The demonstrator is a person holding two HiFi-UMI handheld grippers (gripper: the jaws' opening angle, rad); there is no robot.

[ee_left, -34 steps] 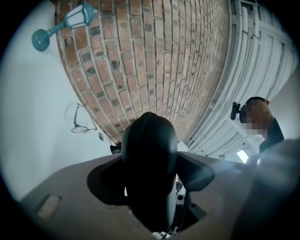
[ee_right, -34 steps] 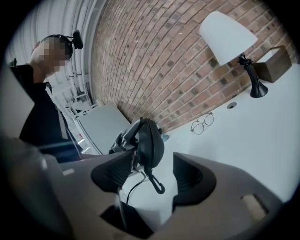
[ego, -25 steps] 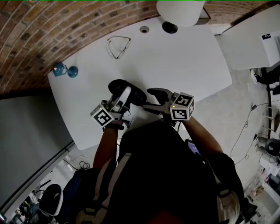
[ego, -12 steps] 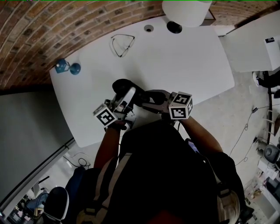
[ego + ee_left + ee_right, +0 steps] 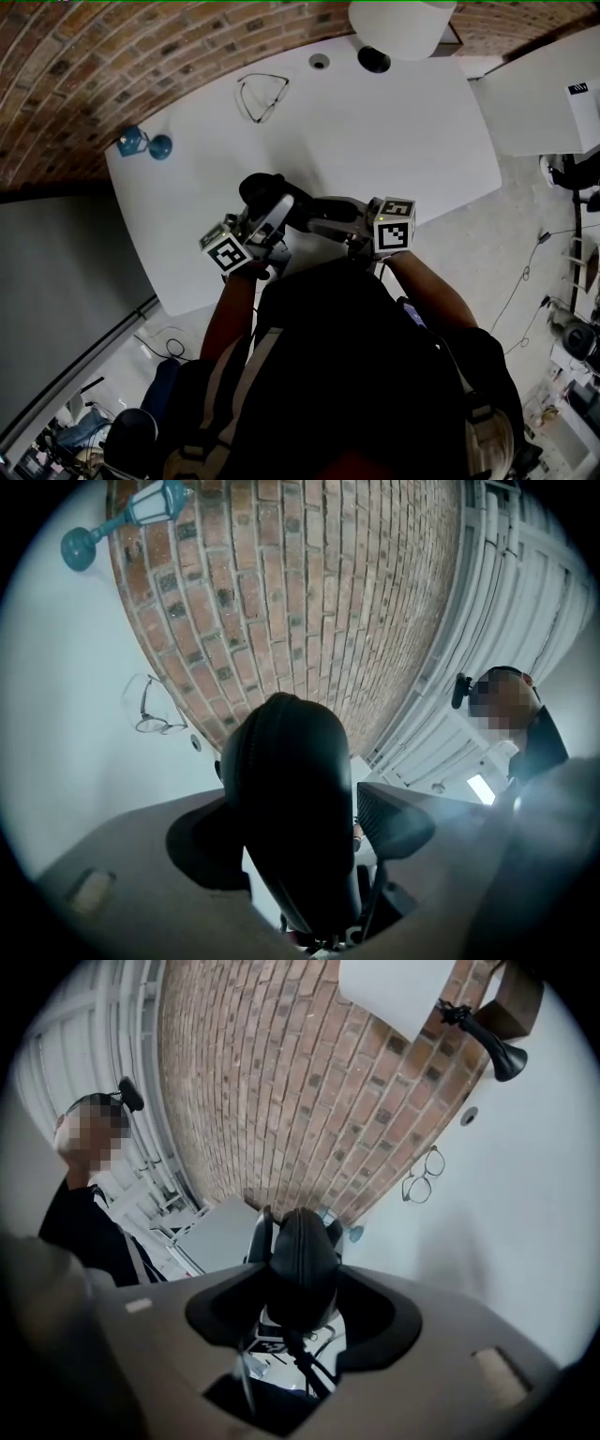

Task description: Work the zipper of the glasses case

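Observation:
The black glasses case [image 5: 259, 187] is held just above the near part of the white table [image 5: 403, 141], between both grippers. My left gripper [image 5: 279, 210] straddles its broad body [image 5: 291, 780]. Its jaws have just been opening, and a thin gap shows at the right pad [image 5: 394, 819]. My right gripper [image 5: 315, 214] has come in from the right. Its jaws have just been closing, and they now press on the case's narrow end [image 5: 302, 1252]. A thin dark cord [image 5: 306, 1369] hangs from that end. I cannot make out the zipper pull.
A pair of eyeglasses [image 5: 261, 97] lies at the far side of the table. A small blue lamp figure [image 5: 141, 145] sits at the far left corner. A white lampshade [image 5: 401, 23] and its black base [image 5: 373, 59] stand at the far edge. A person [image 5: 89, 1204] stands in the background.
My right gripper has rolled and moved left onto the end of the case, its jaws narrowing round it. The left gripper has stayed in place and its jaws have widened slightly.

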